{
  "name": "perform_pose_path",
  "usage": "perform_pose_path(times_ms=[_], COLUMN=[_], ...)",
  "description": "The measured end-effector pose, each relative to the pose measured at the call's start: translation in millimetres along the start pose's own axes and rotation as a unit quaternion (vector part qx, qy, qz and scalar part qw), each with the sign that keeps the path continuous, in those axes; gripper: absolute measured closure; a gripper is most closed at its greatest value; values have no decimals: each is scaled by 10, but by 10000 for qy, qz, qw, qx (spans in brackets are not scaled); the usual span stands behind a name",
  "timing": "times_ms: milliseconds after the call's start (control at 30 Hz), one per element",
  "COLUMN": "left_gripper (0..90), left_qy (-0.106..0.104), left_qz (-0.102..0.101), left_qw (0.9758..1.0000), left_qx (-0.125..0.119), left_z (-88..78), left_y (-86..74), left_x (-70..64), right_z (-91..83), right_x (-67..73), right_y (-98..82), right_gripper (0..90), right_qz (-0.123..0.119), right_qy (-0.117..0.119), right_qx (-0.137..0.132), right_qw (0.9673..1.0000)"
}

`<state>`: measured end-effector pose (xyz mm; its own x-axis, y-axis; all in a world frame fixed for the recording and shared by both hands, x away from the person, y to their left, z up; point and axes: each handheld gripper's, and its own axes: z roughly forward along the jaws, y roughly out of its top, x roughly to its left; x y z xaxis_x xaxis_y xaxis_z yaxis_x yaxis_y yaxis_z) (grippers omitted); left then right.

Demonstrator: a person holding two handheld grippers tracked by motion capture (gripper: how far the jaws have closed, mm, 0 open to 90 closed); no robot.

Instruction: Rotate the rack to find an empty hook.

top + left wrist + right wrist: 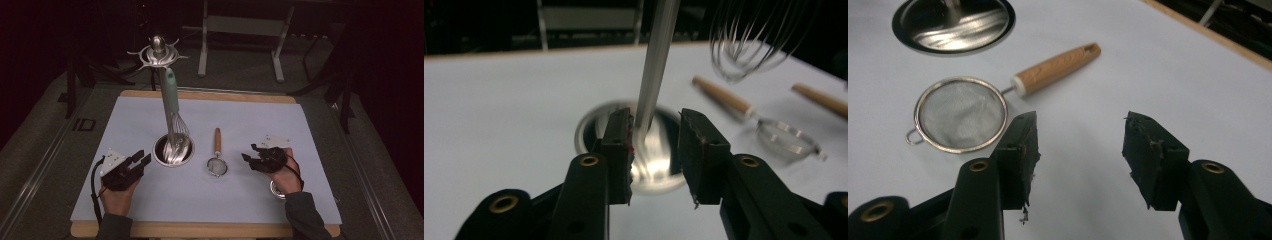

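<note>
Utensil stand with hook crown: green-handled whisk hangs from it, wires over the round base. Small strainer, wooden handle, lies just beside the base. Left gripper: jaws apart, empty, aimed at the base. Right gripper: jaws wide, empty, near the strainer. Judged step: approach; next, probably closing on the strainer's handle.

The room is dark, with light falling mainly on the table, a wooden board whose top is covered by a pale blue-white sheet. Grey carpeted floor surrounds it. At twelve o'clock, beyond the table, stands a pale metal frame on two legs. Dark stand legs rise at two o'clock, more at ten o'clock.
</note>
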<state>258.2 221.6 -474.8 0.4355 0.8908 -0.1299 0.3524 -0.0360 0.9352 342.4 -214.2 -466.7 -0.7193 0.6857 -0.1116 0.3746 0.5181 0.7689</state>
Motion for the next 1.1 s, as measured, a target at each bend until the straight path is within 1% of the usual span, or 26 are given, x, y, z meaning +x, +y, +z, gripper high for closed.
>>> perform_pose_path(times_ms=[33, 67, 100, 133, 200, 233, 267, 300, 400, 467, 533, 600, 700, 767, 833, 867, 933, 1000, 1067, 1100], left_gripper=[607, 596, 589, 587, 582, 578, 576, 580, 608, 638, 675, 708, 747, 778, 806, 820, 855, 888, 900, 900], left_qy=[0, -20, -7, -4, -46, -106, -122, -150, -232, -342, -374, -350, -353, -387, -394, -404, -416, -430, -512, -512], left_qz=[-21, 18, 70, 116, 149, 154, 148, 139, 101, 81, 81, 117, 144, 194, 321, 388, 446, 440, 414, 414], left_qw=[10000, 10000, 10000, 9999, 9996, 9994, 9993, 9992, 9986, 9979, 9974, 9972, 9965, 9954, 9935, 9921, 9903, 9888, 9870, 9870], left_qx=[13, -13, -65, -112, -220, -297, -334, -353, -473, -548, -612, -644, -748, -855, -1017, -1118, -1245, -1358, -1467, -1467], left_z=[-2, -9, -18, -27, -38, -40, -36, -33, -37, -44, -50, -54, -54, -63, -83, -96, -109, -116, -118, -118], left_y=[42, 108, 156, 201, 272, 315, 346, 374, 440, 479, 515, 546, 603, 649, 689, 719, 763, 805, 851, 851], left_x=[-6, -16, -29, -39, -52, -52, -48, -41, -17, -8, -14, -23, -49, -75, -106, -126, -149, -159, -158, -158], right_z=[10, 18, 36, 51, 62, 66, 74, 83, 106, 110, 107, 99, 89, 79, 71, 67, 61, 57, 49, 49], right_x=[3, 6, 8, 7, 5, 3, 11, 18, 52, 63, 72, 76, 65, 49, 41, 38, 27, 20, 16, 16], right_y=[-34, -60, -96, -117, -147, -165, -182, -193, -212, -219, -224, -240, -264, -275, -283, -286, -292, -294, -297, -297], right_gripper=[472, 472, 472, 472, 472, 472, 471, 470, 467, 465, 464, 464, 464, 463, 463, 462, 461, 462, 462, 462], right_qz=[23, 29, 74, 70, 80, 123, 159, 131, 51, 37, -1, -29, 43, 67, 110, 114, 117, 125, 135, 135], right_qy=[4, -8, 3, 2, -55, -27, -17, -37, -76, -71, -131, -178, -178, -197, -195, -203, -209, -216, -216, -216], right_qx=[-11, -30, -29, 41, 108, 89, 108, 149, 250, 260, 298, 325, 332, 322, 308, 309, 312, 302, 291, 291], right_qw=[10000, 10000, 10000, 10000, 9999, 9999, 9998, 9998, 9996, 9996, 9995, 9993, 9993, 9993, 9993, 9993, 9992, 9992, 9993, 9993])
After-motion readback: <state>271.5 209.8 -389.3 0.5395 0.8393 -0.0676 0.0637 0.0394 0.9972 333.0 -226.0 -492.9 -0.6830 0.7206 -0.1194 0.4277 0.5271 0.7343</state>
